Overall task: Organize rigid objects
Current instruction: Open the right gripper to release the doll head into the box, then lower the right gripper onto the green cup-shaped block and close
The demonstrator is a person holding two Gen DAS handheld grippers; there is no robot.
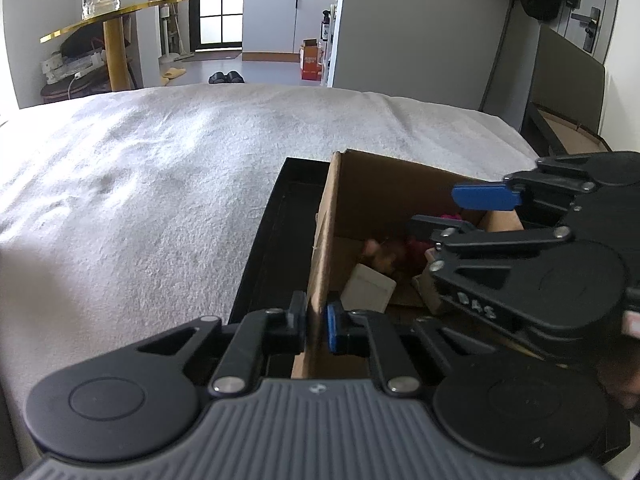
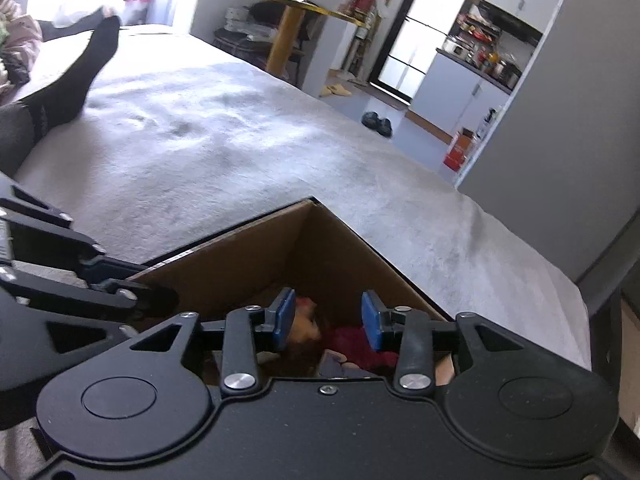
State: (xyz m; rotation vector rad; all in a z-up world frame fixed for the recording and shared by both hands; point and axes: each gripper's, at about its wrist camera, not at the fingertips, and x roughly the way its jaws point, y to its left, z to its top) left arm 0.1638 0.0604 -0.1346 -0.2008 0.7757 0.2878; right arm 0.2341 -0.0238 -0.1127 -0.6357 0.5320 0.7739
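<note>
White blanket (image 1: 140, 200) spreads at left. My left gripper (image 1: 316, 326) clamped on left wall of cardboard box (image 1: 324, 240), box sitting on blanket beside black tray (image 1: 268, 248). Inside box: white block (image 1: 370, 288), doll (image 2: 308, 328), red cloth (image 2: 352, 342). My right gripper (image 2: 326, 320) over box opening, fingers apart, holding nothing.

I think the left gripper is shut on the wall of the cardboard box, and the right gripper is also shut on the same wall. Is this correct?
Only partly. The left gripper is shut on the wall of the cardboard box, as the left wrist view shows. The right gripper is not: the right wrist view shows its jaws open, over the items inside the box, holding nothing.
</note>
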